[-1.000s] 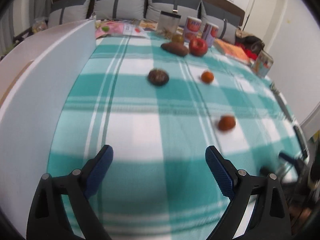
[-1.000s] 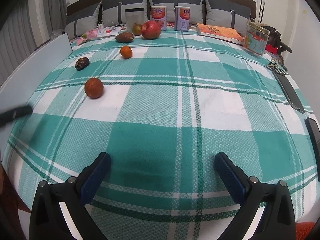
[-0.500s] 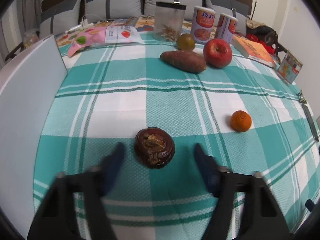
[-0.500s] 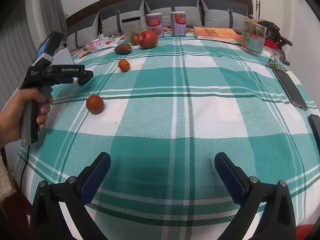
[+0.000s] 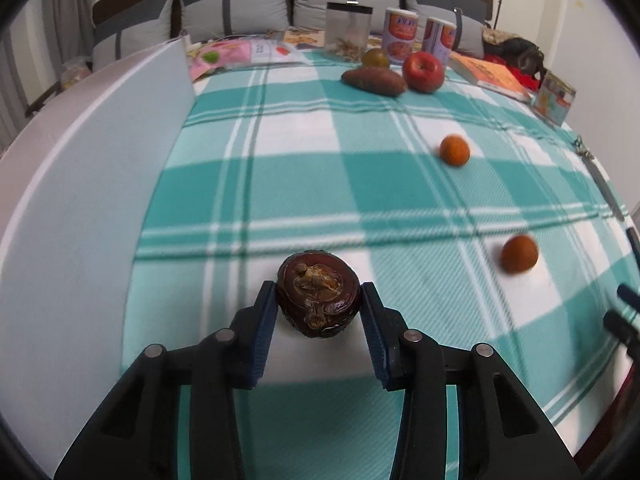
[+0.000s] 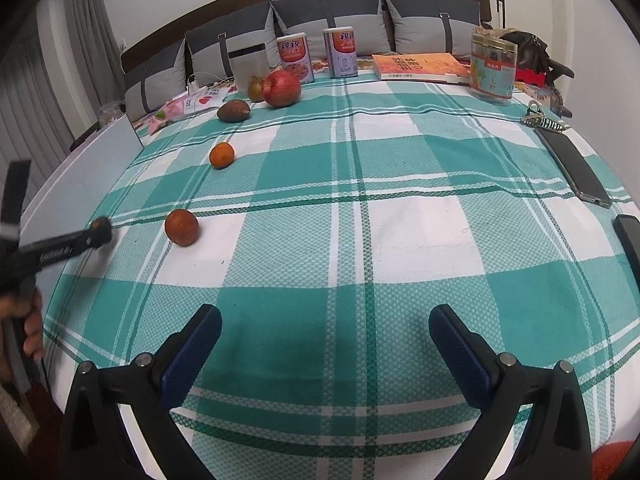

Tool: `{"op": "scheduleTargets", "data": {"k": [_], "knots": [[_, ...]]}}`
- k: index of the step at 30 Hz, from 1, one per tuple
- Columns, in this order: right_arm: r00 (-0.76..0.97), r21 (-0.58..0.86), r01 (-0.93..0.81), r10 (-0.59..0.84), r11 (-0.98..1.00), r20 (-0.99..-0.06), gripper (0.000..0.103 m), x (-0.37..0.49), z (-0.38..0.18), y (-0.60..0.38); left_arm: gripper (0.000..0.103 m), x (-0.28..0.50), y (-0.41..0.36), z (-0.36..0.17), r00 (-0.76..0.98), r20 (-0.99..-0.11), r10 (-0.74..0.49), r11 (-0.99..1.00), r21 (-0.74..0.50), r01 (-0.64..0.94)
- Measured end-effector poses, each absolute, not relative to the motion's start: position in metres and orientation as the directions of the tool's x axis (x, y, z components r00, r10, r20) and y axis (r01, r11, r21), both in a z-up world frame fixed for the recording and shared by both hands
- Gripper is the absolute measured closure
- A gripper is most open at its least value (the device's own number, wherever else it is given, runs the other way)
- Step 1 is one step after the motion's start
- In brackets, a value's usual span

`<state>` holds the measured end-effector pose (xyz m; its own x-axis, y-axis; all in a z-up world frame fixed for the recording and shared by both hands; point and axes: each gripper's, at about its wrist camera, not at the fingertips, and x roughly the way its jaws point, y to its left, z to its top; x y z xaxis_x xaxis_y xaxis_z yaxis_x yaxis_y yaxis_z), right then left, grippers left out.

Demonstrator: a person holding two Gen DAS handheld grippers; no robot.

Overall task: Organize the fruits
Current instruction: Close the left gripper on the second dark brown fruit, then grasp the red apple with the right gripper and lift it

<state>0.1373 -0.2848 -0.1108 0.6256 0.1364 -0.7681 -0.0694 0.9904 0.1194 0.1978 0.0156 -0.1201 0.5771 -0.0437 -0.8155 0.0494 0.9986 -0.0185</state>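
My left gripper (image 5: 319, 300) is shut on a dark brown mangosteen (image 5: 317, 293) and holds it over the checked cloth. It also shows, blurred, at the left edge of the right wrist view (image 6: 96, 234). Two oranges lie on the cloth, one near (image 5: 519, 253) (image 6: 181, 227) and one farther (image 5: 454, 150) (image 6: 221, 155). At the back are a red apple (image 5: 423, 71) (image 6: 281, 87), a sweet potato (image 5: 374, 81) (image 6: 233, 111) and a small greenish fruit (image 5: 375, 57) (image 6: 254, 89). My right gripper (image 6: 325, 330) is open and empty above the near cloth.
A white board (image 5: 80, 184) runs along the left side. At the back stand two cans (image 6: 293, 56), a clear jar (image 5: 348, 30), a book (image 6: 420, 66) and a tin (image 6: 493, 66). A phone (image 6: 574, 168) and a hair clip (image 6: 542, 119) lie at the right.
My left gripper has closed on the mangosteen and pulled back with it toward the near left. The right gripper has barely moved.
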Motion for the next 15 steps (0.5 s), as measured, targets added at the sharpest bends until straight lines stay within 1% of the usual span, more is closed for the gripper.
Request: {"op": "scheduleTargets", "data": {"k": [1,2,3,5,9,11,13,15], "knots": [[0.624,0.113,-0.072,0.133,0.991,-0.77,0.0,0.137,-0.112,-0.283,0.059,0.195,0.02,-0.125,0.572,-0.819,-0.036,0.999,-0.02,0.034],[0.623,0.103,-0.076,0.128,0.992,-0.772,0.0,0.137,-0.113,-0.281,0.053,0.193,0.024,-0.128,0.576,-0.816,-0.036,0.999,-0.031,0.018],[0.622,0.095,-0.078,0.123,0.992,-0.773,0.0,0.136,-0.113,-0.28,0.036,0.19,0.027,-0.128,0.596,-0.802,-0.035,0.999,-0.036,0.01],[0.621,0.088,-0.078,0.117,0.993,-0.775,0.0,0.134,-0.111,-0.28,0.018,0.189,0.031,-0.132,0.599,-0.8,0.007,1.0,-0.006,-0.02],[0.616,0.14,-0.081,0.16,0.987,-0.771,0.0,0.142,-0.094,-0.285,0.015,0.188,0.036,-0.135,0.611,-0.792,0.005,1.0,-0.013,-0.026],[0.61,0.166,-0.098,0.191,0.981,-0.769,0.0,0.165,-0.081,-0.287,0.013,0.189,0.036,-0.136,0.609,-0.793,0.014,0.999,-0.006,-0.032],[0.608,0.133,-0.108,0.171,0.985,-0.775,0.0,0.2,-0.068,-0.285,0.011,0.189,0.036,-0.137,0.607,-0.795,0.022,0.999,-0.001,-0.038],[0.637,0.062,-0.156,0.149,0.986,-0.757,0.0,0.237,-0.055,-0.273,0.01,0.189,0.036,-0.137,0.606,-0.795,0.021,0.999,-0.003,-0.039]]}}
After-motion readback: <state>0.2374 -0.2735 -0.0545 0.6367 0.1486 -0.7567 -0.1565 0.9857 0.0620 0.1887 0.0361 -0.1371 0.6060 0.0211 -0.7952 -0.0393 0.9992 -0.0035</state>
